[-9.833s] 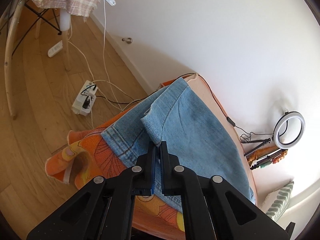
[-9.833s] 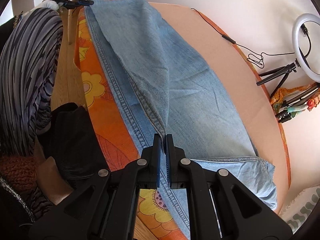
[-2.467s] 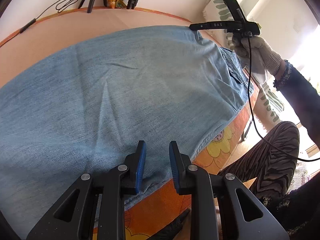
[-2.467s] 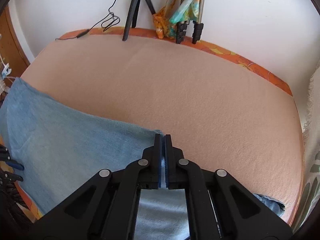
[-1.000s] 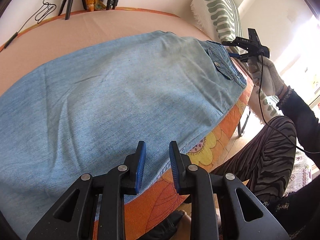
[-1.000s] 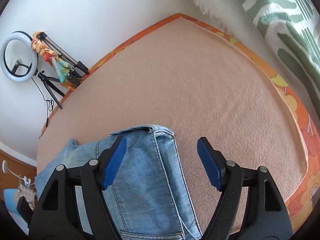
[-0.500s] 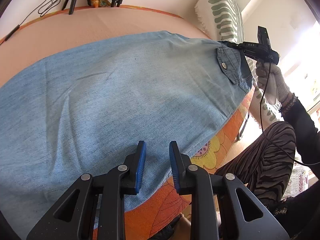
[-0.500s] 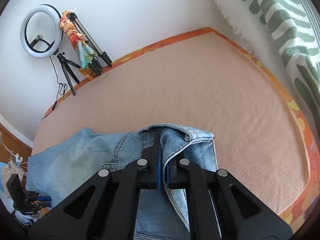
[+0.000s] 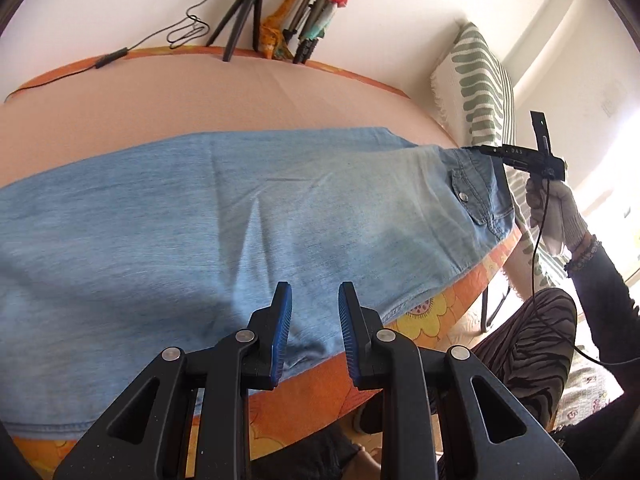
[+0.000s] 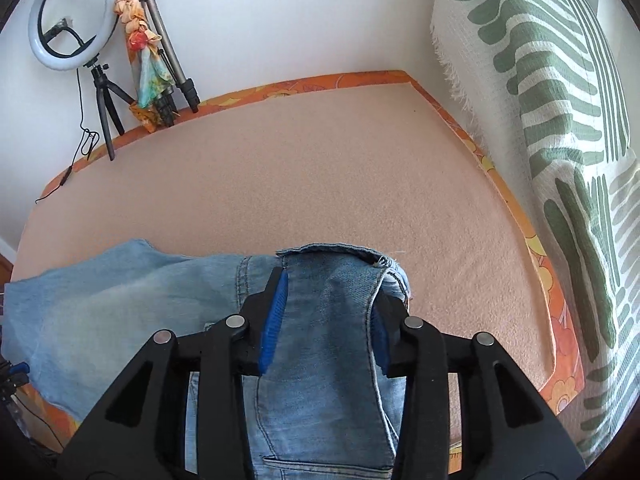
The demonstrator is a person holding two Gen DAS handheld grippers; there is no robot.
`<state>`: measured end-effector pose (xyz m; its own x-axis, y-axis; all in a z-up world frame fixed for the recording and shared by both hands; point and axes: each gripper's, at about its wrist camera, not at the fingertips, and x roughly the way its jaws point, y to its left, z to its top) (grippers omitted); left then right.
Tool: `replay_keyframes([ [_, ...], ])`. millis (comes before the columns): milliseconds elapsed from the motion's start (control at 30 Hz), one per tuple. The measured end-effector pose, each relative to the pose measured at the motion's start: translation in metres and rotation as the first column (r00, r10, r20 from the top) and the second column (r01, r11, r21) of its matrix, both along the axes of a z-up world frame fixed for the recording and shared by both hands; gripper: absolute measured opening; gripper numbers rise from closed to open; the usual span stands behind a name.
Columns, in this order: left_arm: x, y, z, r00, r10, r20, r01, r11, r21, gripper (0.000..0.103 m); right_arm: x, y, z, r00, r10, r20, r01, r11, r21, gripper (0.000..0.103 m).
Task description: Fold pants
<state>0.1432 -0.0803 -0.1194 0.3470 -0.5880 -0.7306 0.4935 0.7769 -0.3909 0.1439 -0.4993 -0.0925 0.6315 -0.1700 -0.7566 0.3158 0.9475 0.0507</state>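
Pants (image 9: 240, 216) flat; L end cut off. Both grippers (image 9: 315, 316) (image 10: 324, 312) open, waistband partly hidden.

The left hand-held gripper (image 9: 315, 316) has its fingers apart. The right hand-held gripper (image 10: 326, 312) is wide apart too, holding nothing.

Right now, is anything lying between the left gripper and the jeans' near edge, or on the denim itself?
Nothing visible. The left gripper hangs open right above the near edge of the jeans, and the denim surface is bare. The right gripper is open over the waistband.
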Motion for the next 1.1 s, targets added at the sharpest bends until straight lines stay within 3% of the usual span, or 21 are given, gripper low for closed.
replay_keyframes([
  [67, -0.006, 0.022, 0.009, 0.998, 0.06, 0.007, -0.06, 0.998, -0.017, 0.031, -0.001, 0.015, 0.013, 1.0, 0.014, 0.018, -0.014, 1.0, -0.028, 0.046],
  [133, -0.012, 0.046, 0.017, 0.992, 0.124, 0.016, -0.123, 0.992, -0.029, 0.049, -0.001, 0.029, 0.024, 0.999, 0.03, 0.032, -0.028, 0.998, -0.063, 0.046],
  [233, -0.021, 0.085, 0.023, 0.973, 0.229, 0.021, -0.228, 0.972, -0.05, 0.05, -0.002, 0.042, 0.036, 0.997, 0.042, 0.06, -0.039, 0.998, -0.048, 0.047],
  [333, -0.028, 0.127, 0.025, 0.938, 0.346, 0.0, -0.345, 0.935, -0.085, 0.05, -0.003, 0.056, 0.047, 0.994, 0.067, 0.092, -0.066, 0.998, -0.008, 0.052],
  [433, -0.034, 0.171, 0.022, 0.884, 0.467, -0.026, -0.467, 0.878, -0.11, 0.05, 0.0, 0.075, 0.053, 0.989, 0.1, 0.107, -0.1, 0.995, -0.008, 0.057],
  [567, -0.045, 0.229, 0.013, 0.79, 0.609, -0.07, -0.613, 0.778, -0.138, 0.05, 0.005, 0.094, 0.058, 0.989, 0.114, 0.091, -0.11, 0.993, -0.051, 0.061],
  [700, -0.058, 0.273, 0.0, 0.701, 0.702, -0.126, -0.713, 0.686, -0.147, 0.05, 0.013, 0.084, 0.049, 0.998, 0.057, 0.04, -0.051, 0.988, -0.143, 0.061],
  [767, -0.062, 0.286, -0.003, 0.674, 0.724, -0.145, -0.739, 0.657, -0.153, 0.05, 0.018, 0.065, 0.034, 1.0, -0.011, -0.009, 0.009, 0.974, -0.225, 0.059],
  [800, -0.063, 0.291, -0.002, 0.666, 0.732, -0.143, -0.746, 0.648, -0.152, 0.05, 0.018, 0.051, 0.025, 0.998, -0.042, -0.039, 0.033, 0.976, -0.213, 0.059],
  [900, -0.061, 0.298, 0.004, 0.663, 0.739, -0.121, -0.748, 0.646, -0.153, 0.05, 0.007, 0.009, 0.008, 0.992, -0.1, -0.079, 0.096, 0.994, -0.059, 0.057],
  [1000, -0.055, 0.302, 0.012, 0.67, 0.736, -0.098, -0.741, 0.654, -0.151, 0.05, -0.007, 0.007, 0.016, 0.992, -0.109, -0.067, 0.097, 0.981, -0.17, 0.059],
  [1100, -0.052, 0.305, 0.019, 0.666, 0.742, -0.076, -0.744, 0.652, -0.148, 0.05, -0.015, 0.013, 0.035, 0.997, -0.069, -0.035, 0.061, 0.982, -0.181, 0.059],
])
